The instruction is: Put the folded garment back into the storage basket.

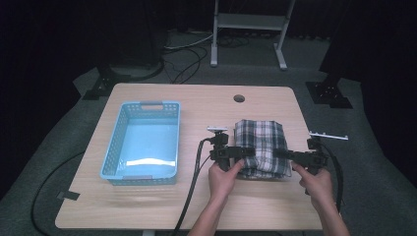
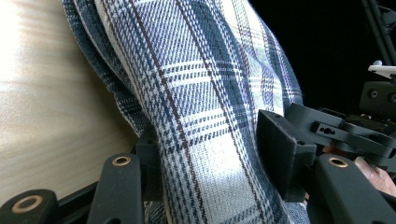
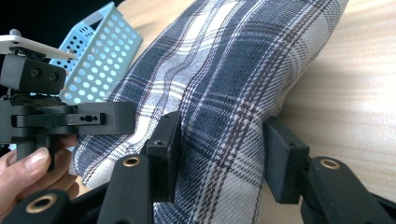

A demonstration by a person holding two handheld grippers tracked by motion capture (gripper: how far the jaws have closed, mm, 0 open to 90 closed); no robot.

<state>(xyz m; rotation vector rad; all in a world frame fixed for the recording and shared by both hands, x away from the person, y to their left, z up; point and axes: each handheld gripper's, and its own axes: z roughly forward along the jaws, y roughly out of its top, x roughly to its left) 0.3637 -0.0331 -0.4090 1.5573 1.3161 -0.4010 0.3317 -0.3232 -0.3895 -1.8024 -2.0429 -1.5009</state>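
- A folded plaid cloth (image 1: 260, 147) is seen lying on the right half of the wooden table (image 1: 196, 206), well apart from the blue basket (image 1: 142, 142) on the left half.
- The cloth's near left edge is clamped by the left gripper (image 1: 244, 152); in the left gripper view the fabric (image 2: 205, 140) is bunched between the two jaws.
- The near right edge is clamped by the right gripper (image 1: 280, 154), with fabric (image 3: 219, 135) pinched between its jaws in the right gripper view.
- The folding appears to be finished and both grips taken, but the cloth has not yet been lifted clear of the table; the carry over to the basket is judged to remain, since the basket is empty.
- The cloth's long axis is judged to run near to far, with the short edges at the near and far ends.
- The gripped end points toward the person, the free end toward the far edge of the table.
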